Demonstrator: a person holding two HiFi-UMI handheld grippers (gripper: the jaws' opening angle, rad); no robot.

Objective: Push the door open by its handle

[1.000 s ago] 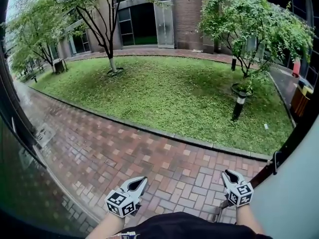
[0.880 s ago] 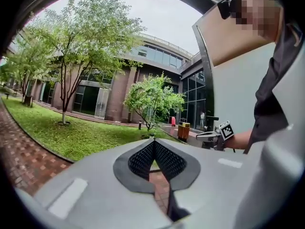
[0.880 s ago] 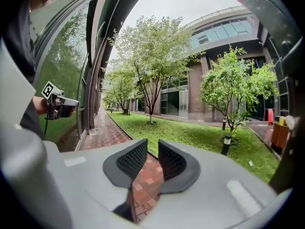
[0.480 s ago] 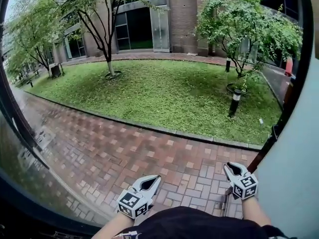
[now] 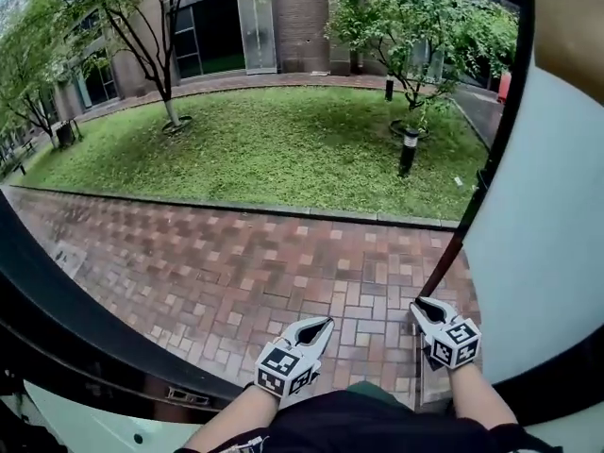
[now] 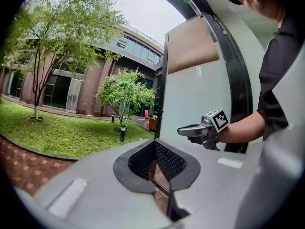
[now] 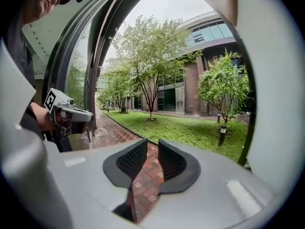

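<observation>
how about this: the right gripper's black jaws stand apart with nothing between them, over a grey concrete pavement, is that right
Not quite. It is a red brick pavement, not grey concrete; the right gripper view shows the bricks through the gap between the jaws. The rest holds: the right gripper has its black jaws apart with nothing between them.

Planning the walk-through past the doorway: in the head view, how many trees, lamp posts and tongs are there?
Trees: 3
Lamp posts: 2
Left tongs and right tongs: 2
Total: 7
</observation>
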